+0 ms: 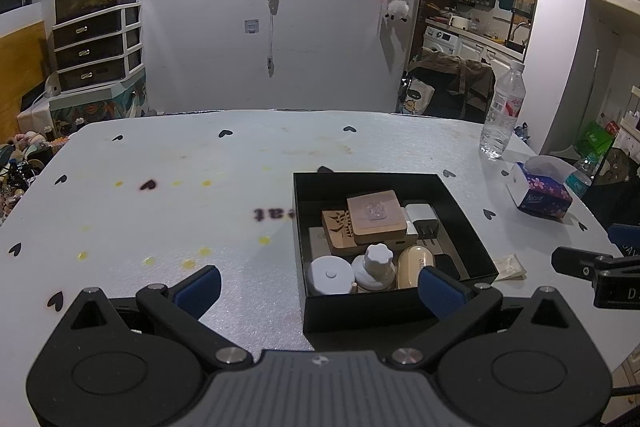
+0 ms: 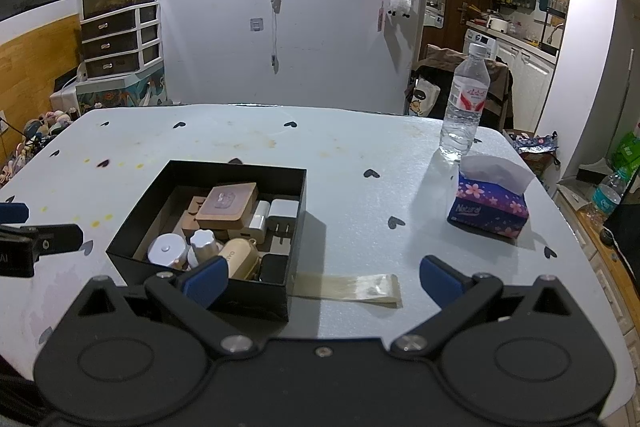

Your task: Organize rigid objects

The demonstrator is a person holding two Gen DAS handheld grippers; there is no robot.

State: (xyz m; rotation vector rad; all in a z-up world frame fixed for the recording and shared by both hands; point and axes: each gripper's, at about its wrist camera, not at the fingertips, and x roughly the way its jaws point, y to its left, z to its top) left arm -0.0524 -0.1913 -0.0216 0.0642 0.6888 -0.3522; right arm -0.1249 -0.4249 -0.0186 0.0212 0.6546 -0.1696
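A black open box (image 1: 316,311) (image 2: 156,183) sits on the white table. It holds wooden blocks (image 1: 374,221) (image 2: 228,205), white chargers (image 1: 420,215) (image 2: 282,213), white round jars (image 1: 332,273) (image 2: 168,249), a beige case (image 1: 416,265) (image 2: 240,257) and a black item. My left gripper (image 1: 320,287) is open and empty, hovering at the box's near edge. My right gripper (image 2: 320,279) is open and empty, above the box's near right corner and a clear plastic sleeve (image 2: 348,287).
A water bottle (image 2: 464,107) (image 1: 502,111) and a tissue box (image 2: 488,207) (image 1: 540,191) stand at the table's right side. The table (image 1: 160,211) has heart marks and yellow stains. Drawers and an aquarium stand at the far left.
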